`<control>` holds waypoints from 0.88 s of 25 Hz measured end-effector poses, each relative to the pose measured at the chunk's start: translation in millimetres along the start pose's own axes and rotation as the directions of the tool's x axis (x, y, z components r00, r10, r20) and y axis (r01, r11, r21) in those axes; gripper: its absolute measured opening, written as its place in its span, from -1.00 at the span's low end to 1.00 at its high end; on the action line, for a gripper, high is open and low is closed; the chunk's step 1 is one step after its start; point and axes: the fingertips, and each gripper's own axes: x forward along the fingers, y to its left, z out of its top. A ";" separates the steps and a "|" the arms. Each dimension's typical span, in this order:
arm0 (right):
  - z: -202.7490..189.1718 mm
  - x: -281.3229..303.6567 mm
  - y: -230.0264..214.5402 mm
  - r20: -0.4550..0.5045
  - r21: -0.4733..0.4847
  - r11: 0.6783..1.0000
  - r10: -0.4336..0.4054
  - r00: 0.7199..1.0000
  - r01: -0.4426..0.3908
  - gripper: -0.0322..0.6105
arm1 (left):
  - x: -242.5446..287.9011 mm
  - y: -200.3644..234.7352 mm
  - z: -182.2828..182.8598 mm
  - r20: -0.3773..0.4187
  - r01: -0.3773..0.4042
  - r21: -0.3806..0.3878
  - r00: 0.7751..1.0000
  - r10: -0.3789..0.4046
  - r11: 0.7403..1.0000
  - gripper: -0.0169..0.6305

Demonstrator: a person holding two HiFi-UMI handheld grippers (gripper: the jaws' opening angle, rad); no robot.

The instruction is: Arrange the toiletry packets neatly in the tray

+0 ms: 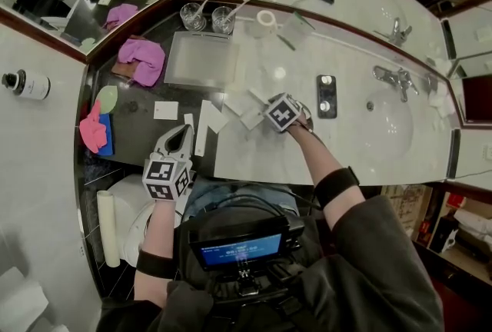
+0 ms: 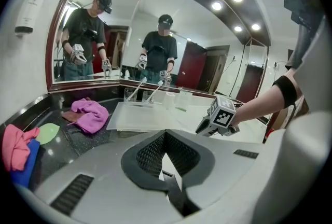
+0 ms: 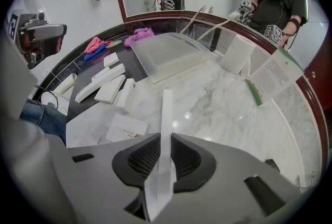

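Note:
The frosted tray (image 1: 201, 60) lies empty at the back of the counter, by the mirror, and shows again as the tray (image 3: 171, 54). Several white toiletry packets (image 1: 209, 121) lie scattered in front of it, where the dark counter meets the marble. My right gripper (image 1: 277, 117) points steeply down over the marble. In the right gripper view it (image 3: 165, 137) is shut on a long thin white packet (image 3: 166, 114), held edgewise. More packets (image 3: 111, 88) lie to its left. My left gripper (image 1: 181, 132) hovers at the counter's front edge, shut (image 2: 166, 137) and empty.
Two glasses with toothbrushes (image 1: 206, 17) stand behind the tray. A pink cloth (image 1: 142, 60) lies to its left, and pink and blue cloths (image 1: 96, 129) sit further forward. A black device (image 1: 327, 96), the faucet (image 1: 388, 78) and the sink (image 1: 388, 123) are to the right. A printed card (image 3: 275, 75) stands on the marble.

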 end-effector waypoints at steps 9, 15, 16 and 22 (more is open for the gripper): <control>-0.9 -18.2 6.8 0.089 0.047 0.999 -0.021 0.996 0.017 -0.66 | 4.6 1.1 2.4 0.004 0.012 0.009 1.000 -0.012 1.000 -0.95; 34.2 -71.8 10.6 0.280 0.039 0.995 -0.102 0.955 0.095 -0.66 | 14.4 -2.0 7.5 0.005 0.033 0.025 0.999 -0.033 0.999 -0.95; 38.9 -78.5 12.0 0.308 0.032 0.994 -0.112 0.945 0.107 -0.66 | 16.2 -2.2 8.3 0.004 0.037 0.027 0.999 -0.037 0.999 -0.95; 57.0 -97.1 18.3 0.371 -0.033 0.985 -0.143 0.917 0.167 -0.66 | 26.1 -1.0 7.6 -0.011 0.054 0.041 0.999 -0.053 0.998 -0.95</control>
